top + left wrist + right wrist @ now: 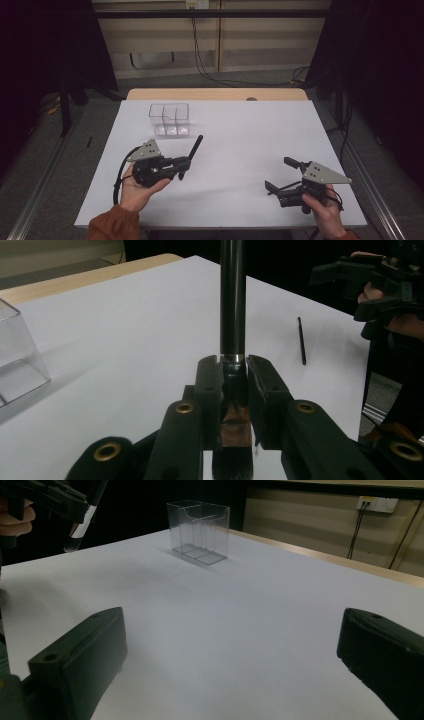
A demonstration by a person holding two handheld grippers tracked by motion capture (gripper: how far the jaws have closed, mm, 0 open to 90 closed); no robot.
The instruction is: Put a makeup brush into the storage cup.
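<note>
While the left gripper (186, 165) clamps a makeup brush (233, 305) at the metal collar between handle and bristles, the brush is held off the table (240, 130) with its dark handle pointing away from the hand, toward the clear divided organizer (169, 119) that stands near the far left part of the white surface. This grip point is a sensible one: gripping at the collar leaves the whole handle free ahead of the jaws, which would suit lowering the brush into one of the organizer's compartments, and it keeps the bristles clear of the pads, trailing back below the jaws in the left gripper view. The jaws stand nearly together, pressed on either side of the collar, with the brush roughly centred between them. A second slim dark stick (301, 340) lies flat on the table toward the right side, apart from both grippers; it is too small to identify. The right gripper (282, 176) is held low over the near right part of the table, its jaws spread wide with nothing between them, touching nothing, well apart from the organizer.
</note>
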